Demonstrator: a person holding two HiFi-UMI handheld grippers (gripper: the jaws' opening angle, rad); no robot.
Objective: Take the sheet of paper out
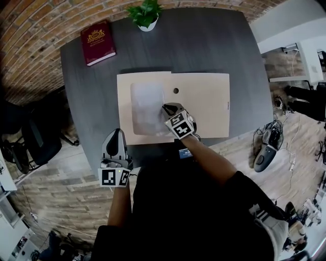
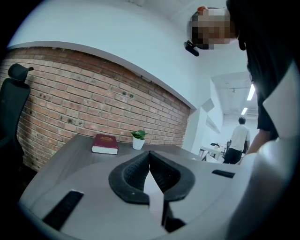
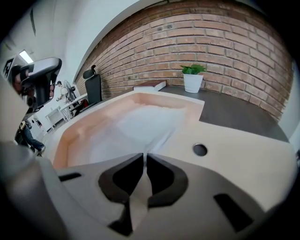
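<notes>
A white sheet of paper (image 1: pixel 146 107) lies in the shallow recess at the left of a beige board (image 1: pixel 204 102) on the dark table (image 1: pixel 214 46). My right gripper (image 1: pixel 164 108) is at the sheet's right edge, pointing down at it. In the right gripper view the jaws (image 3: pixel 146 157) are pinched together on the paper (image 3: pixel 136 126), whose edge rises up into them. My left gripper (image 1: pixel 116 132) hovers at the table's front edge, left of the board and apart from it. Its jaws (image 2: pixel 150 155) meet at the tips with nothing between them.
A red book (image 1: pixel 97 42) lies at the table's far left and a small potted plant (image 1: pixel 146 15) stands at the far edge. The board has a round hole (image 1: pixel 175 90) right of the recess. An office chair (image 1: pixel 30 137) stands left of the table.
</notes>
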